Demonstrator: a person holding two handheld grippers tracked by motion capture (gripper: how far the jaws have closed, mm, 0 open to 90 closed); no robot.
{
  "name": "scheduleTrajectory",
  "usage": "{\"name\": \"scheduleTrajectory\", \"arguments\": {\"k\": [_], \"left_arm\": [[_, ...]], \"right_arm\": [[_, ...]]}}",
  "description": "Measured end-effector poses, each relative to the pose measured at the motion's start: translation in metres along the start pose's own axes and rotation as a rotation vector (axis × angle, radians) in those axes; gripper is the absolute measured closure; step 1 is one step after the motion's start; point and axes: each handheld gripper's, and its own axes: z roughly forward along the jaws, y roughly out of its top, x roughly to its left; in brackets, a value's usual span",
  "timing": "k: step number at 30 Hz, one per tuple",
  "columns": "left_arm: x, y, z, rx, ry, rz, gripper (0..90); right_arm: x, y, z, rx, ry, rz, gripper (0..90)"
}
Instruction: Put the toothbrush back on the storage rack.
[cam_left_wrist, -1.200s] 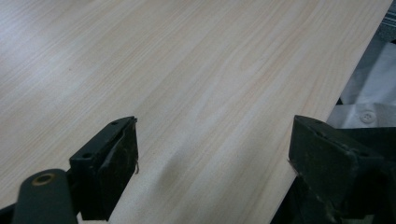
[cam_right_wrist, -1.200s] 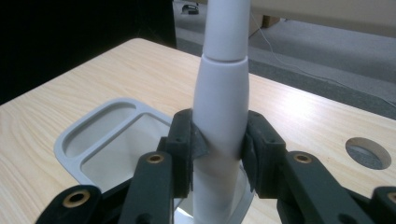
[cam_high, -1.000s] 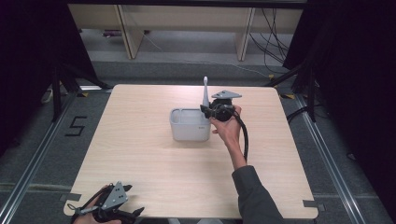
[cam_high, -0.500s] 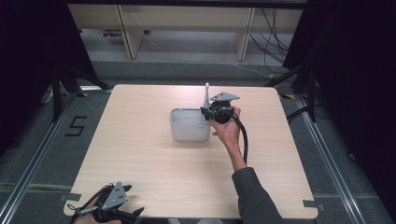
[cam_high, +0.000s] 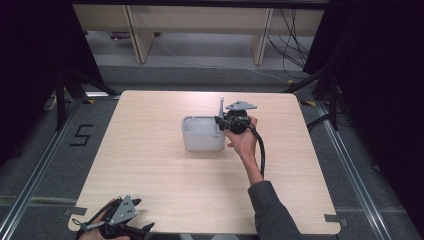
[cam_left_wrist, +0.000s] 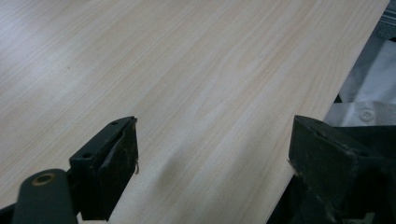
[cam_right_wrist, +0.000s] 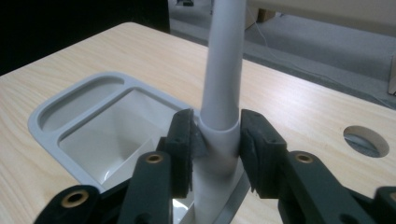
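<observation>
The grey faucet spout (cam_right_wrist: 223, 70) rises upright between the pads of the right gripper (cam_right_wrist: 215, 144), at the near right corner of the grey sink basin (cam_high: 200, 140). The jaws have just been opening, so the pinch looks light. Judged best: lift straight, keeping the spout vertical. Bare table (cam_high: 150, 175) surrounds it. The left gripper (cam_left_wrist: 212, 154) rests spread at the near edge.

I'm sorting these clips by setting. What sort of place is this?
Probably a lab or recording studio, not a home: the wooden table stands alone between black curtains, a "5" marking is taped on the floor, and cables trail behind.
</observation>
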Motion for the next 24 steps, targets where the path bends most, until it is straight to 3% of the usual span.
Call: {"name": "scheduleTrajectory", "arguments": {"k": [3, 5, 7, 9, 12, 15, 17, 21, 23, 24], "left_arm": [[0.0, 0.0, 0.0, -0.01, -0.015, -0.002, 15.6], [0.0, 0.0, 0.0, -0.011, -0.016, -0.005, 15.6], [0.0, 0.0, -0.002, 0.006, -0.01, -0.007, 15.6], [-0.001, 0.0, -0.002, -0.007, -0.02, -0.008, 15.6], [0.0, 0.0, -0.002, 0.001, 0.0, -0.01, 15.7], [-0.001, 0.0, -0.002, -0.003, -0.004, -0.023, 15.7], [0.0, 0.0, -0.001, 0.006, 0.007, -0.009, 15.6], [-0.001, 0.0, -0.001, 0.0, 0.01, -0.017, 15.6], [0.001, 0.0, -0.002, 0.014, 0.005, 0.007, 15.7], [0.001, 0.0, -0.002, 0.01, 0.01, 0.0, 15.6]], "right_arm": [[0.002, 0.002, -0.003, 0.0, -0.004, 0.022, 58.4], [0.002, 0.003, -0.005, -0.006, -0.009, -0.005, 56.9], [0.001, 0.004, -0.006, -0.019, -0.007, -0.003, 54.8], [0.0, 0.004, -0.009, -0.025, -0.016, -0.002, 51.3], [0.0, 0.005, -0.017, -0.021, 0.006, 0.057, 42.5], [-0.001, 0.005, -0.022, -0.026, -0.002, 0.051, 40.2], [-0.001, 0.005, -0.027, -0.041, 0.006, 0.042, 38.8], [-0.001, 0.004, -0.038, -0.047, 0.008, 0.062, 38.2], [-0.001, 0.003, -0.042, -0.054, 0.018, 0.066, 38.2], [-0.001, 0.0, -0.046, -0.064, 0.02, 0.068, 38.2]]}}
